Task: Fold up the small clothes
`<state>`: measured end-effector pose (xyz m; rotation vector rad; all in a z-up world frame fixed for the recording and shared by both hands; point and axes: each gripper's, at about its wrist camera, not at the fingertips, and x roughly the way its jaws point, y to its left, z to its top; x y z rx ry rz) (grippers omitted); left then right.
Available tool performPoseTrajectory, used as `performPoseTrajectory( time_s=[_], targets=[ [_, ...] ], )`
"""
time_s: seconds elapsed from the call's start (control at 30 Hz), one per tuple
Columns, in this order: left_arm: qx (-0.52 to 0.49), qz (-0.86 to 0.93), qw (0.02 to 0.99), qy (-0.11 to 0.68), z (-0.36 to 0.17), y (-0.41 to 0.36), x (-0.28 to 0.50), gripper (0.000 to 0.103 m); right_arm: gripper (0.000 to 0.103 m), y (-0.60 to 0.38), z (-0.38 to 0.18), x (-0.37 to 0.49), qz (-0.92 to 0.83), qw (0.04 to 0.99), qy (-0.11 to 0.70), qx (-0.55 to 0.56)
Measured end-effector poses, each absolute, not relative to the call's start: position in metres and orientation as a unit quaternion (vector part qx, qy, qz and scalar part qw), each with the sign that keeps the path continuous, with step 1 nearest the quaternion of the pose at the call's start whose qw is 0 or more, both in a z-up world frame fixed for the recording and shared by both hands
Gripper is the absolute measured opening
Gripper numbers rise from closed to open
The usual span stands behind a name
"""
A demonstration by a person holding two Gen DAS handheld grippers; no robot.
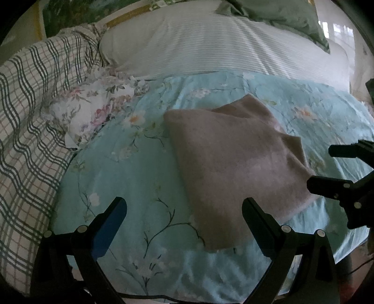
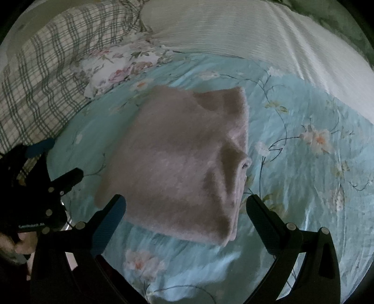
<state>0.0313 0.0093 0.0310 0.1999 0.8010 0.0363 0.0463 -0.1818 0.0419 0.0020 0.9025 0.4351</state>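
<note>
A small pinkish-beige garment (image 1: 233, 163) lies folded into a rough square on the light blue floral bed cover (image 1: 121, 177). My left gripper (image 1: 184, 210) is open above the cover, its right finger over the garment's near-left edge. The right gripper (image 1: 320, 167) shows at the far right of the left wrist view, open, beside the garment's right edge. In the right wrist view the folded garment (image 2: 177, 163) fills the middle, its layered edge on the right, and my right gripper (image 2: 187, 208) hangs open over its near edge. The left gripper (image 2: 60, 163) appears at the left, held by a hand.
A green-checked blanket (image 1: 28, 117) and a white floral cloth (image 1: 93, 110) lie along the left of the bed. A white striped pillow (image 1: 210, 42) and a green cloth (image 1: 292, 16) lie at the back. The bed's near edge (image 1: 210, 294) runs just below the grippers.
</note>
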Motion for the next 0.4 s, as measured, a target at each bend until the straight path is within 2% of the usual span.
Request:
performPoseTrajectory(
  time_s=[0.4],
  targets=[
    [0.093,0.023,0.912,0.399,0.0275,0.0142,0.0422,0.099,0.103,-0.1841,0.0323,0.0583,0.215,0.87,0.444,0.01]
  ],
)
